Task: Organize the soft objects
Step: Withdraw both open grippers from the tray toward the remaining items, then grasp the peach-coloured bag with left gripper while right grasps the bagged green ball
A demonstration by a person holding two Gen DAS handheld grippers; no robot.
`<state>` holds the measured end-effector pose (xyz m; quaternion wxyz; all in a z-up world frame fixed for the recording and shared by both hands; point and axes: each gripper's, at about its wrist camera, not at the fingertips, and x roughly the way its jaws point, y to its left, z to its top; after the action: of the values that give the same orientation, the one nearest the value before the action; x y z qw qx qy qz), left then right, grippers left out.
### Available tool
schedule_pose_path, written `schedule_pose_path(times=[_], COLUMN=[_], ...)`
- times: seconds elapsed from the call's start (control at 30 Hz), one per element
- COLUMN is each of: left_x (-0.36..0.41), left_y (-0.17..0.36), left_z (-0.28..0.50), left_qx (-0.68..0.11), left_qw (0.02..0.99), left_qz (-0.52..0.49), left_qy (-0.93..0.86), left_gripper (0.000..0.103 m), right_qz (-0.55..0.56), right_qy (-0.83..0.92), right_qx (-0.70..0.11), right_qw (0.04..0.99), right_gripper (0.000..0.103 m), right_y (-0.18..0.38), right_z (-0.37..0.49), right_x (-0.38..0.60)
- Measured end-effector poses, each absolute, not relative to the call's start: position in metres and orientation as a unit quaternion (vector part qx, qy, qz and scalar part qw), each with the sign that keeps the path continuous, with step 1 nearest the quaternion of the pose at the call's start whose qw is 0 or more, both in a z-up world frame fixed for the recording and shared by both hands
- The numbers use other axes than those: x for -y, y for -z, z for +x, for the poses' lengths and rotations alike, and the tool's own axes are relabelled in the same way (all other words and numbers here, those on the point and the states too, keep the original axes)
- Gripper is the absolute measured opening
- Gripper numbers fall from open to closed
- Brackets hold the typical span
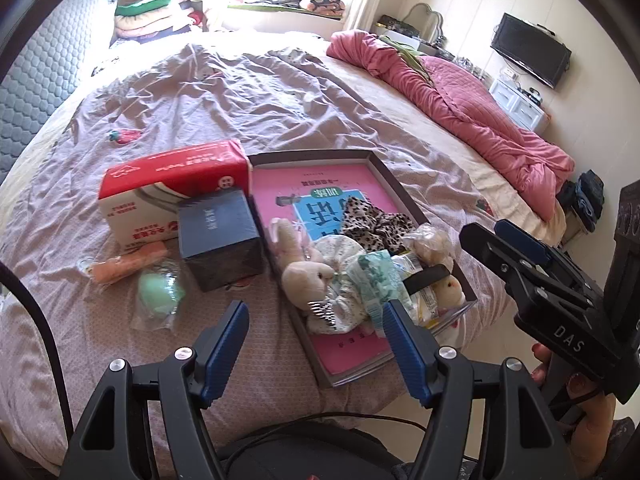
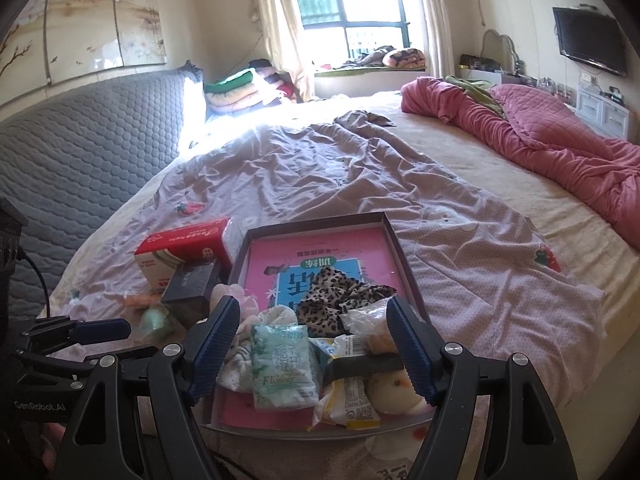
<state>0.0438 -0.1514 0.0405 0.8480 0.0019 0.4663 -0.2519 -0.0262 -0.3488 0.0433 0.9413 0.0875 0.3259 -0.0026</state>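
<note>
Plush rabbit (image 1: pixel 306 270), tissue pack (image 2: pixel 282 364), leopard cloth (image 2: pixel 340 300) in tray (image 2: pixel 320 220)

A home bedroom: a wide bed (image 2: pixel 440 184) with a padded headboard (image 2: pixel 80 140) at its head, a window (image 2: pixel 352 8) beyond it, and a wall television (image 2: pixel 590 40) facing it.

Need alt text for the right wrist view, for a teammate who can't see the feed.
The open right gripper hovers over a shallow box on a bed, above a mint tissue pack, a leopard-print cloth and a yellow snack packet. The left gripper is at the left edge.
</note>
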Motion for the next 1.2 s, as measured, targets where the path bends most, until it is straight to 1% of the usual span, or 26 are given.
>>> schedule_pose_path(times=[0.47,0.8,1.2], left_x=[0.097,0.064,0.021], left_y=[-0.052,-0.05,-0.04], left_z=[0.043,0.044,0.053], left_qx=[-0.45,-0.456,-0.459], left_qw=[0.867,0.869,0.872], left_qz=[-0.027,-0.04,-0.068], left_qy=[0.214,0.189,0.158], left_gripper=[0.069,0.069,0.069], right_qz=[0.048,0.03,0.004], right_qy=[-0.046,-0.083,-0.125], right_qx=[-0.317,-0.319,-0.341], right_qw=[0.946,0.944,0.932], right_gripper=[0.077,0.077,0.077], right_y=[-0.066,-0.074,-0.063], right_z=[-0.026,-0.024,-0.018], right_x=[0.295,0.255,0.208])
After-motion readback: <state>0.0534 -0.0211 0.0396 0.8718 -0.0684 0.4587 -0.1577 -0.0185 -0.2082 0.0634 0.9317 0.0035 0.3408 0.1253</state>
